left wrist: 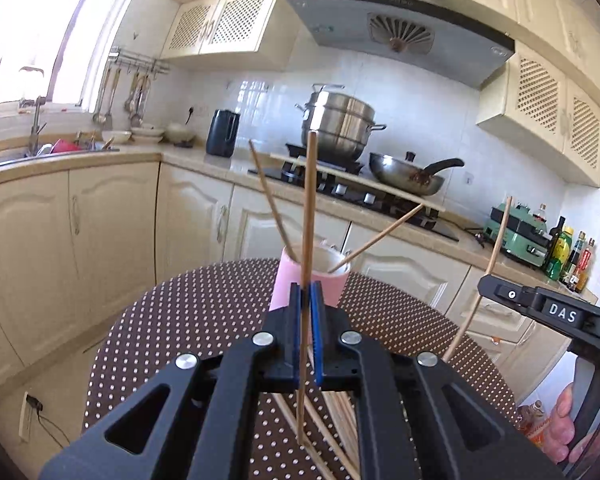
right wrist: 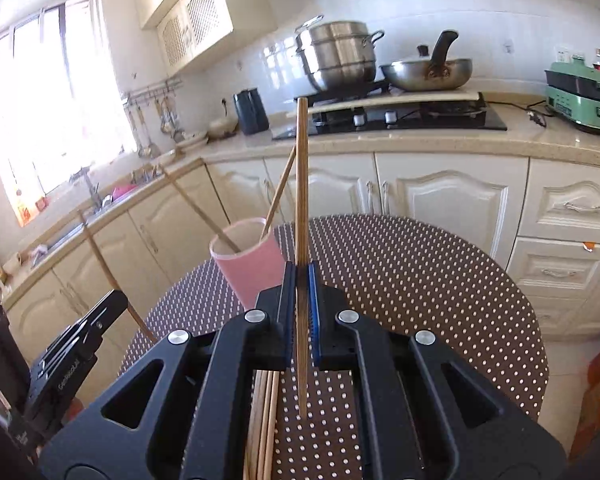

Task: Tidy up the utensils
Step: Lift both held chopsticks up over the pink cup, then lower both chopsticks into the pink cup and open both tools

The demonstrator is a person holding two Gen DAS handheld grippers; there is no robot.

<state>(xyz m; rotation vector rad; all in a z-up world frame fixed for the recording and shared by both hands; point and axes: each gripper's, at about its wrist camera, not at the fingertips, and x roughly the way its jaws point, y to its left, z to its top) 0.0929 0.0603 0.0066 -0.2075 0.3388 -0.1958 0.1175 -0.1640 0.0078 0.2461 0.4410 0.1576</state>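
The left gripper [left wrist: 309, 300] has its jaws closed on a chopstick [left wrist: 309, 216] that stands nearly upright between the blue pads, its top end rising in front of the steel pot [left wrist: 340, 120] on the stove and its lower end hanging free above the dotted desk [left wrist: 204, 320]. The right gripper [right wrist: 300, 280] likewise has its jaws clamped on a second chopstick [right wrist: 301, 184], also close to upright, with its tip hanging clear above the desk [right wrist: 420, 280].

Just beyond both grippers stands a pink cup [left wrist: 288, 280] on the desk; in the right view the cup [right wrist: 256, 264] sits a little left of the jaws. Two sticks [left wrist: 268, 196] already lean in the cup, splayed apart against opposite sides of its rim. In the right view they show as sticks [right wrist: 278, 196] crossing above the cup mouth.

More loose chopsticks [left wrist: 340, 412] lie flat on the desk beneath the left gripper, partly hidden by its body; the right view shows the same pile [right wrist: 262, 420] under its own frame.

At the right edge of the left view the right gripper's body [left wrist: 556, 312] appears with its stick slanting up, and a hand [left wrist: 564, 428] holds its handle. The left gripper's body [right wrist: 76, 348] shows at the lower left of the right view
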